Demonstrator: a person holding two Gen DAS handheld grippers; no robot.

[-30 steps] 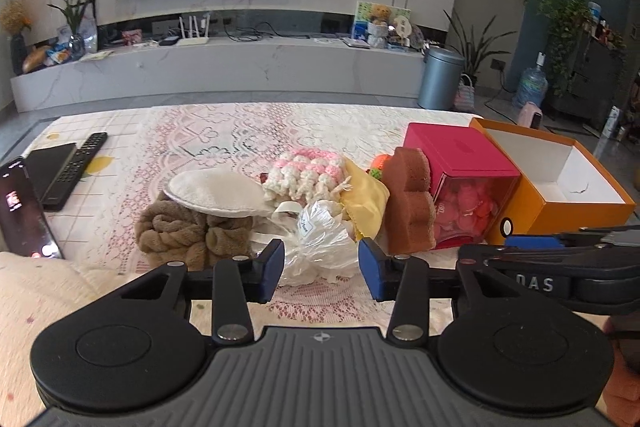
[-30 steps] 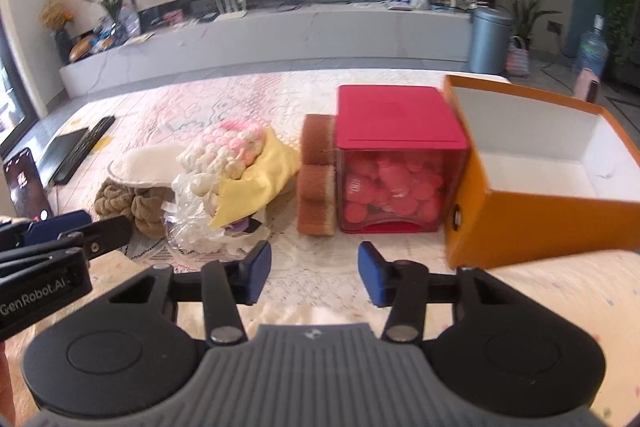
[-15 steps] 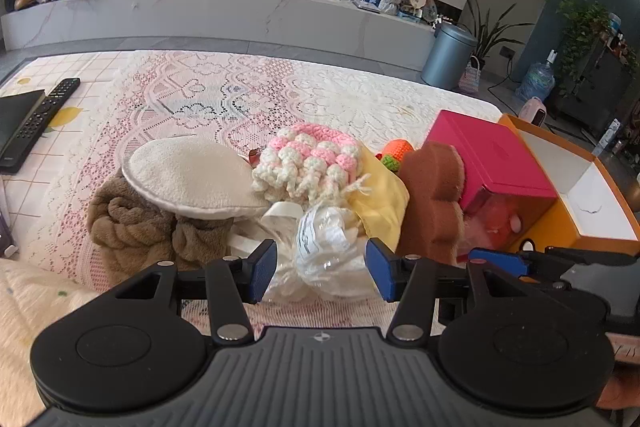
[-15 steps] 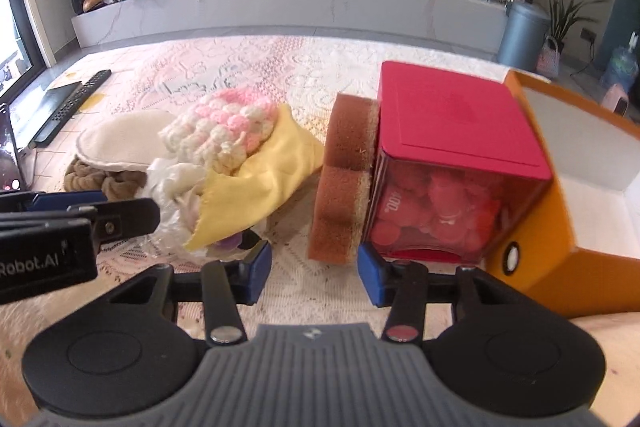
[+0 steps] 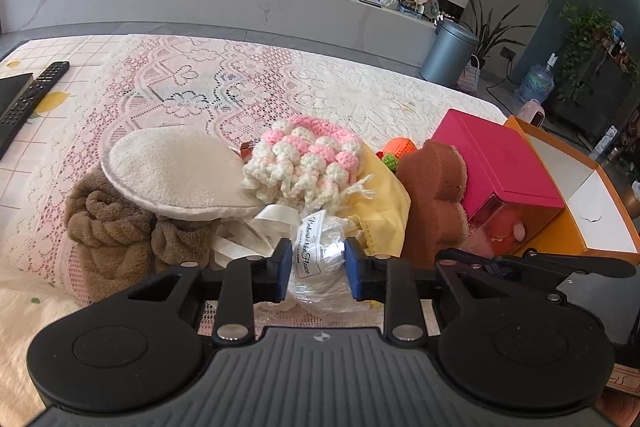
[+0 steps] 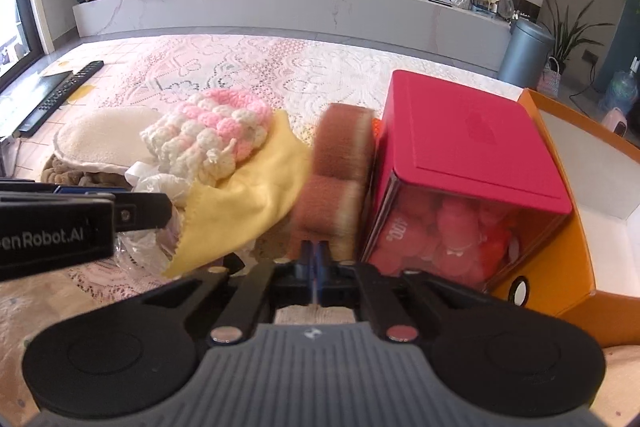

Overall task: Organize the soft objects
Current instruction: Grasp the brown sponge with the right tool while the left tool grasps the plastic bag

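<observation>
Between the fingers of my left tool (image 5: 316,269) sits the clear plastic bag (image 5: 320,259) at the pile's near edge on the bench (image 5: 192,87); both pads touch it, so I judge it pinched and should squeeze gently, then lift straight. From the right wrist view, my right tool (image 6: 316,259) is pressed together at the foot of the brown sponge (image 6: 336,183); whether it holds sponge I cannot tell.

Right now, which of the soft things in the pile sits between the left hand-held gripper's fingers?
The clear crinkled plastic bag with a white label: the left hand-held gripper straddles it, while the pink-and-white crochet piece and brown bear-shaped sponge lie beyond.
</observation>
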